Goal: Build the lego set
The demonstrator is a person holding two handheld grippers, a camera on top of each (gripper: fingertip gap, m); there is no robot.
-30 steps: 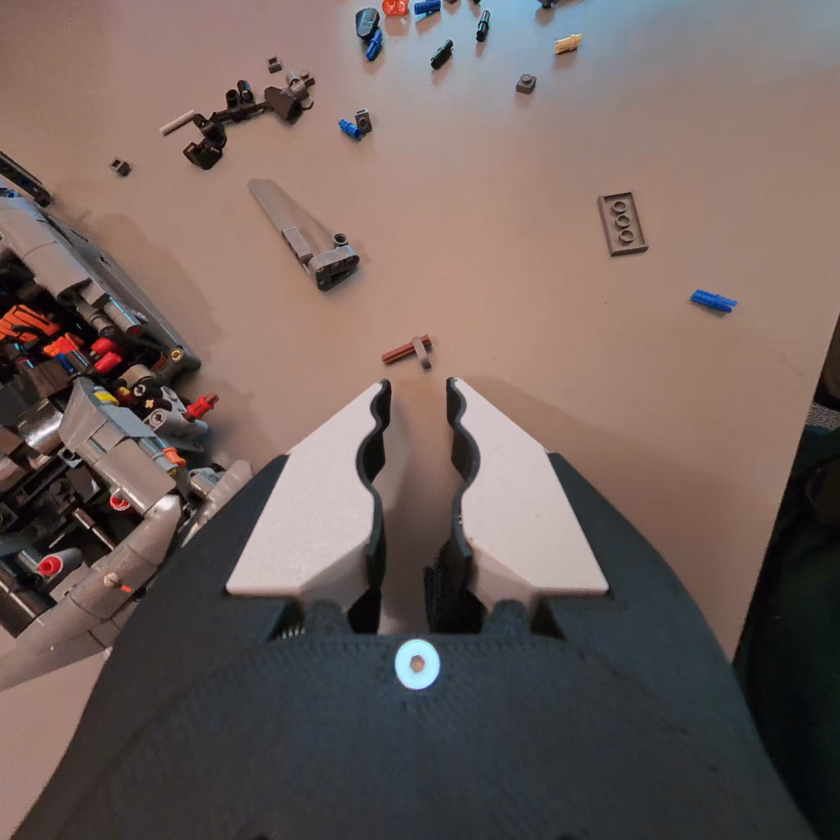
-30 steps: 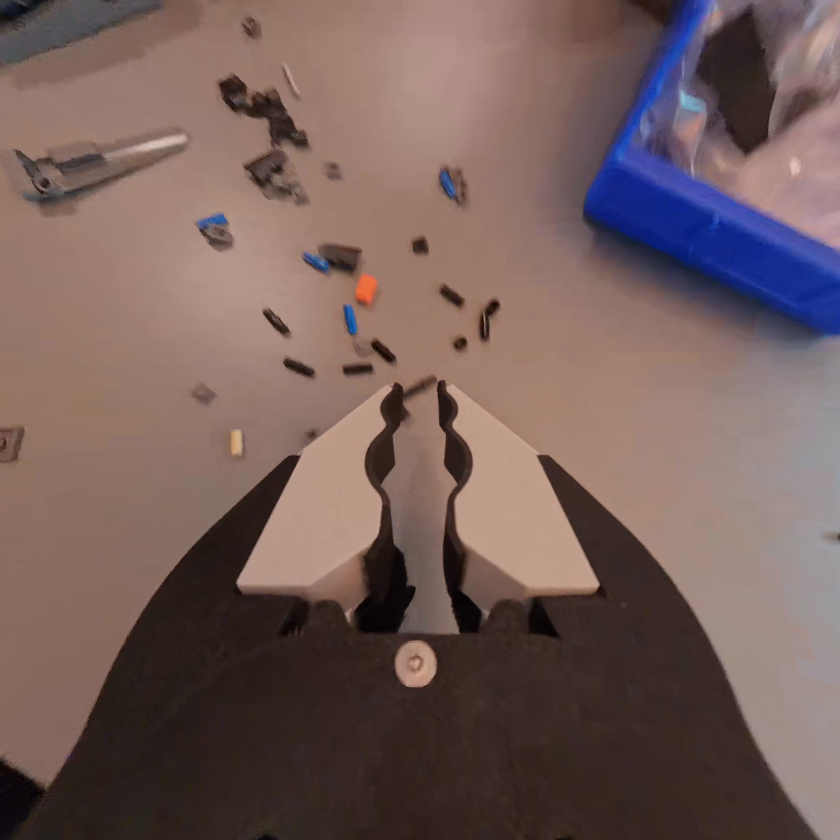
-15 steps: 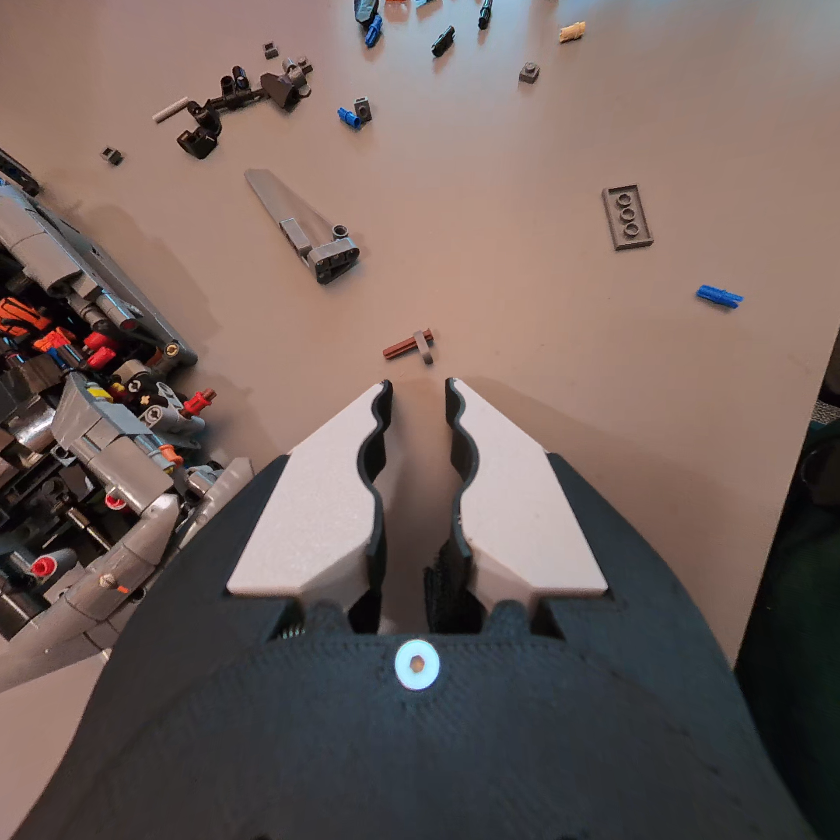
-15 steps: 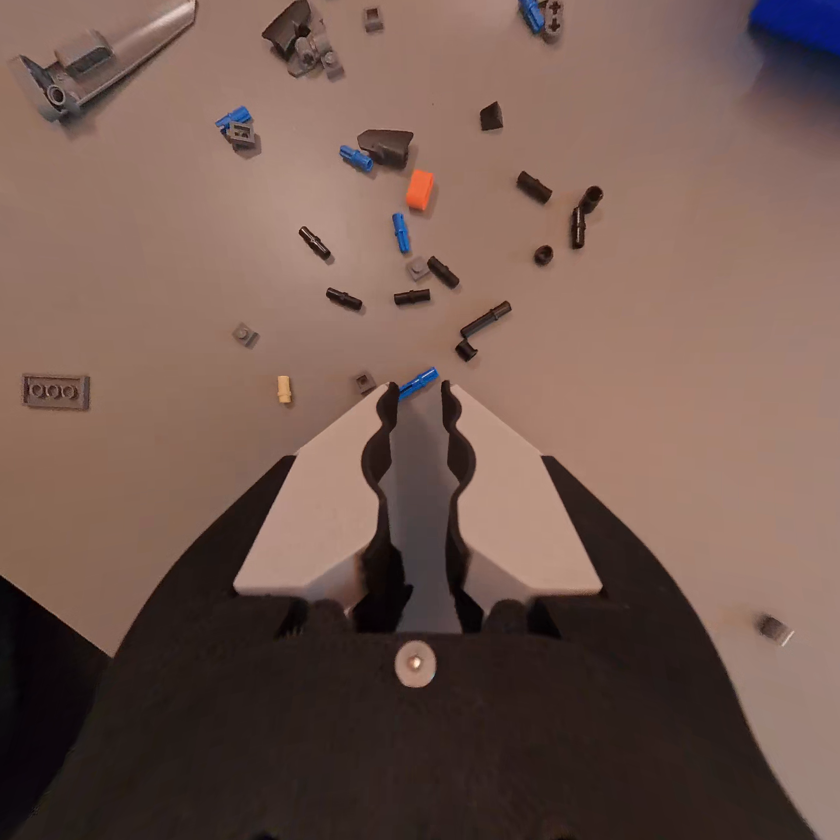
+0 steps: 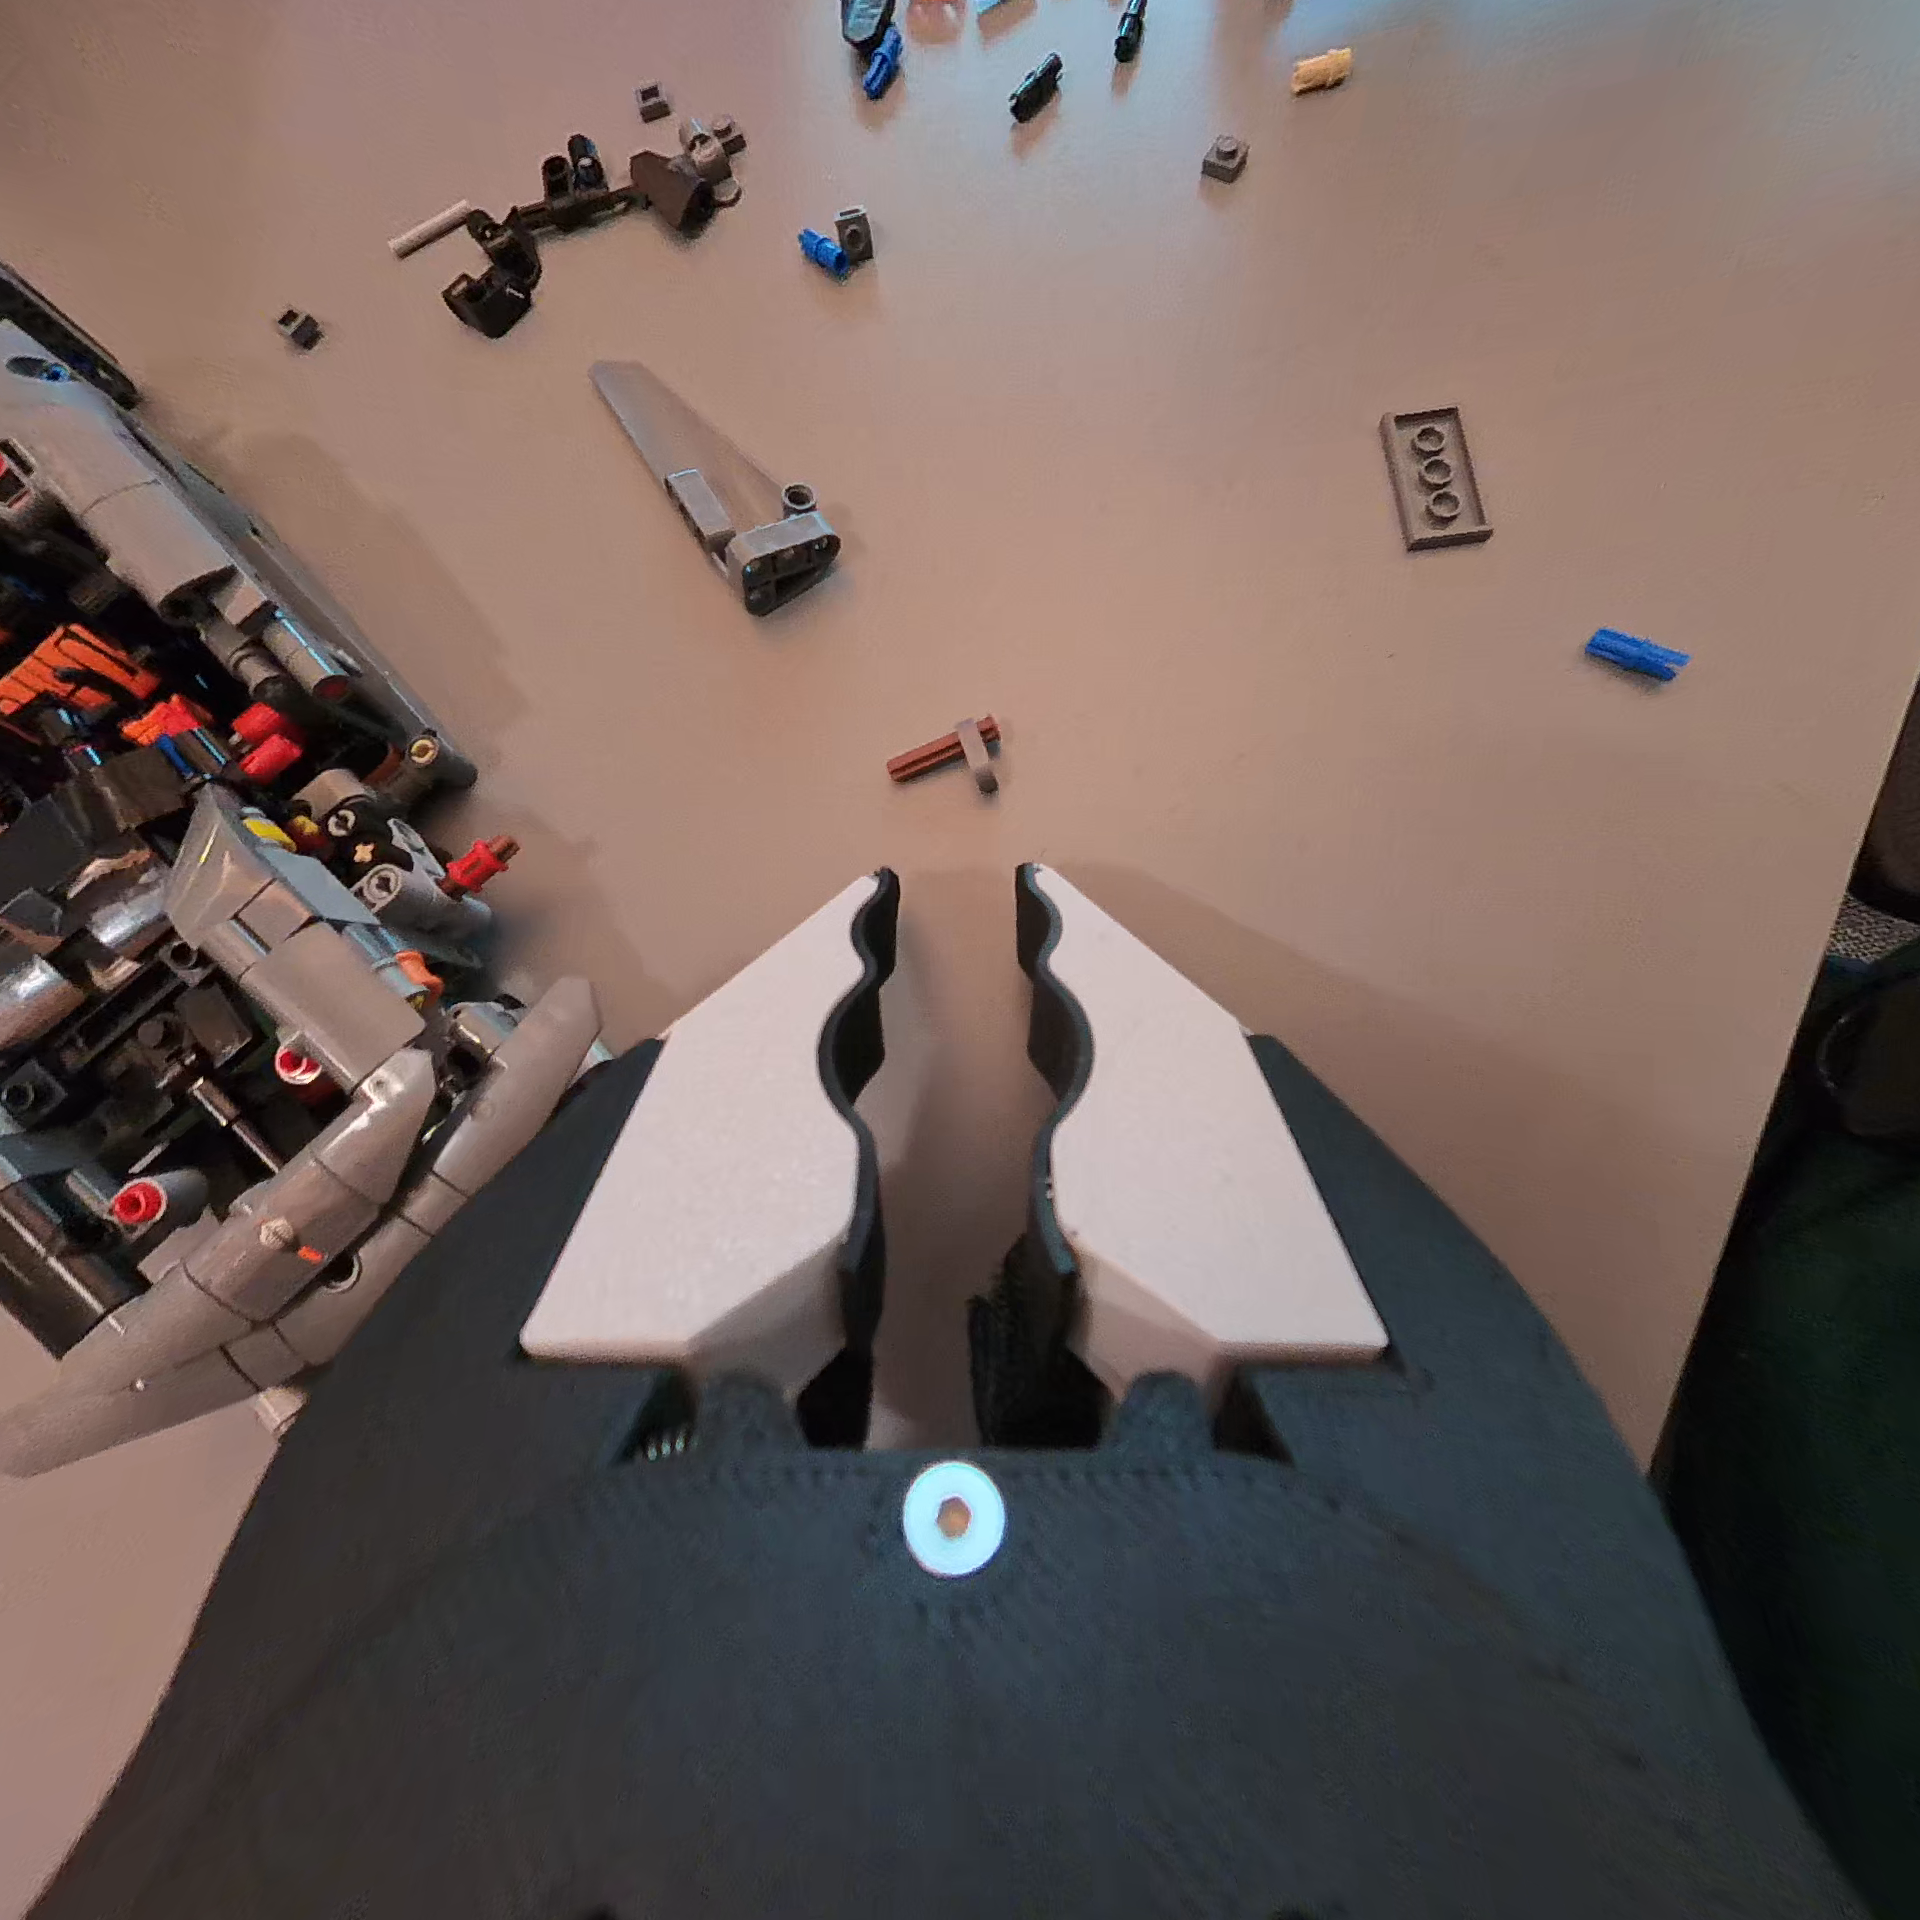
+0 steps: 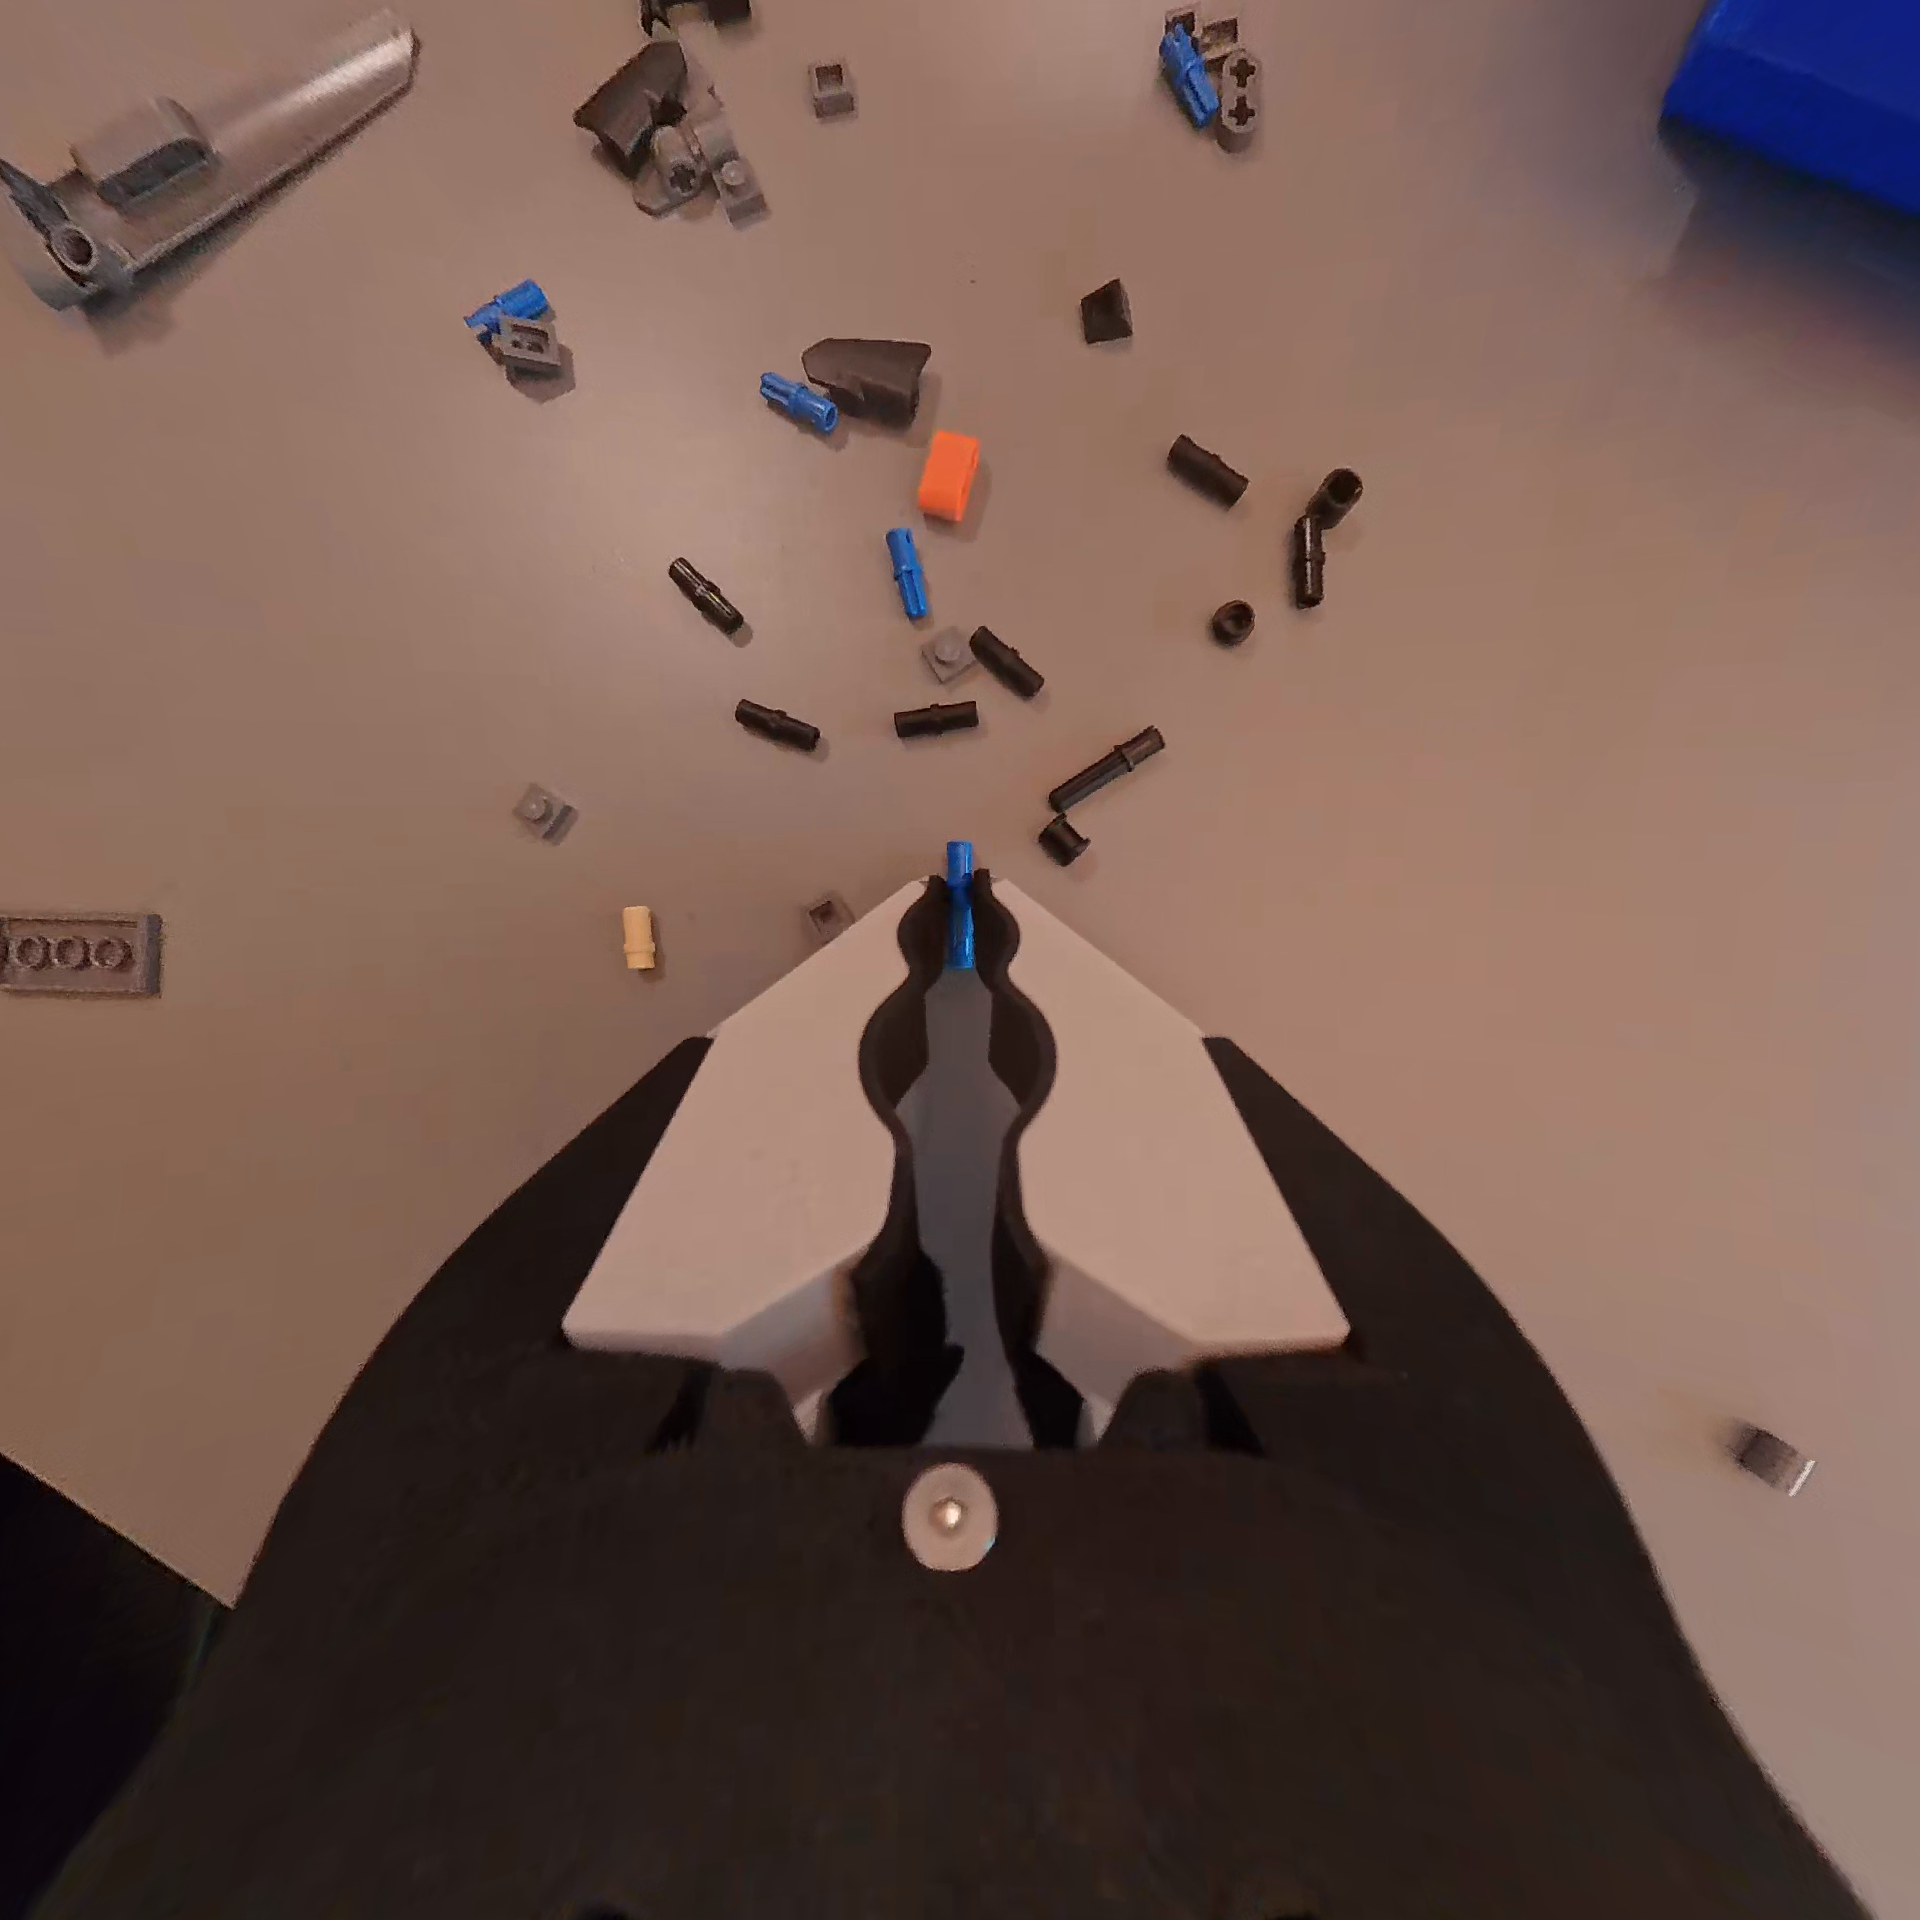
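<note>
My right gripper [image 6: 958, 883] is shut on a small blue pin [image 6: 958, 906], held between its tips just above the table, the pin pointing forward. Loose black pins [image 6: 776, 723], another blue pin [image 6: 906, 574] and an orange piece [image 6: 949, 475] lie just ahead of it. My left gripper [image 5: 956, 873] is open and empty above the table. A brown axle with a grey connector [image 5: 943, 750] lies just ahead of it. The partly built grey model [image 5: 208, 935] sits at the left of the left wrist view.
A grey wing panel lies ahead in both views [image 5: 717, 473] [image 6: 197, 156]. A flat grey plate [image 5: 1435, 477] [image 6: 78, 953] and a blue pin [image 5: 1634, 655] lie to the side. A blue bin [image 6: 1808, 104] stands at the far right. The table edge [image 5: 1829, 935] runs along the right. From the right gripper's tips to the orange piece [image 6: 949, 475] is close to 8 centimeters.
My right gripper has closed on the blue pin that lay at its tips and turned it to point forward. The left gripper has barely moved and stays open.
</note>
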